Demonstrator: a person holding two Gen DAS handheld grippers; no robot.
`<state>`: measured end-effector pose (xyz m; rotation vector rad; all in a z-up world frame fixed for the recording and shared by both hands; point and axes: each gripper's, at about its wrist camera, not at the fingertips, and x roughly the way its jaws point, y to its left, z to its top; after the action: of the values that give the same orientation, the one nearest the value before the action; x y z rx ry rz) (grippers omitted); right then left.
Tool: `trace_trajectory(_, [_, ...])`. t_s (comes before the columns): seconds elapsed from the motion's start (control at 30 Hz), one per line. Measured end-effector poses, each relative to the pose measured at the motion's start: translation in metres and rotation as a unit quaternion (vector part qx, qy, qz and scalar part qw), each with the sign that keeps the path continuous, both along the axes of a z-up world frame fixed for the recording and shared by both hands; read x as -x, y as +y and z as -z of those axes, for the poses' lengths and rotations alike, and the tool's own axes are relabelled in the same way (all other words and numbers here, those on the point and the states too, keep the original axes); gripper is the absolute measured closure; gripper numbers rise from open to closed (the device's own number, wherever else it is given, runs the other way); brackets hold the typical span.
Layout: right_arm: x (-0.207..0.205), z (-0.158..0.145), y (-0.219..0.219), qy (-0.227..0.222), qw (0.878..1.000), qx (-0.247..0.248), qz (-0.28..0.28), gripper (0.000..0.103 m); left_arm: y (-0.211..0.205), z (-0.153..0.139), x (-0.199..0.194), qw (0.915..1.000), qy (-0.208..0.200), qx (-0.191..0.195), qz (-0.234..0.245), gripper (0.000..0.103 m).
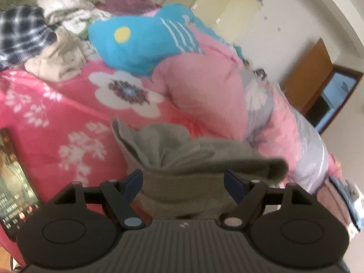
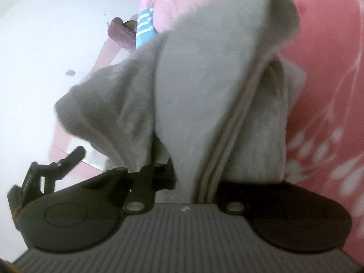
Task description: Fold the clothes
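Left wrist view | grey garment bunched between left gripper jaws, clamped, above floral blanket | right gripper fingers hidden under same cloth, grip indeterminable | long axis runs forward from both.

You see a blue plush toy with a yellow dot lying on the bed's pink floral blanket. Just right of the toy bulges a pink quilt in clear plastic. Beyond the quilt stands a wooden door. Left of the toy, at the blanket's edge, a lit screen shows.
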<state>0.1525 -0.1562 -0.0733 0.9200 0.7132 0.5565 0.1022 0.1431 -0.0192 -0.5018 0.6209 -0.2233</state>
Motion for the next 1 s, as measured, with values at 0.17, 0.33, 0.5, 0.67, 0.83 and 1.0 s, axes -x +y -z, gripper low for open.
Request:
trace_trajectory(0.17, [0.029, -0.023, -0.031, -0.022, 0.997, 0.070, 0.034, 0.094, -0.022, 0.020, 0.004, 0.9987, 0.014, -0.012, 0.047, 0.024])
trace_trajectory(0.33, [0.034, -0.022, -0.071, -0.020, 0.989, 0.125, 0.070, 0.094, -0.042, 0.038, -0.002, 0.9965, 0.023, -0.036, 0.072, 0.024])
trace_trajectory(0.5, [0.060, -0.018, -0.096, -0.005, 0.987, 0.159, 0.030, 0.084, -0.045, 0.047, -0.008, 0.9963, 0.019, -0.049, 0.069, 0.024])
trace_trajectory(0.67, [0.102, -0.049, -0.091, -0.090, 0.945, 0.314, 0.014, 0.070, -0.032, 0.042, -0.018, 0.9980, 0.011, -0.043, 0.046, 0.024])
trace_trajectory(0.83, [0.104, -0.066, -0.040, -0.228, 0.846, 0.481, -0.035, 0.045, -0.021, 0.040, -0.026, 0.9989, 0.012, -0.036, 0.027, 0.024])
trace_trajectory(1.0, [0.091, -0.069, 0.012, -0.310, 0.726, 0.600, -0.128, 0.044, -0.018, 0.042, -0.029, 0.9990, 0.012, -0.033, 0.026, 0.023])
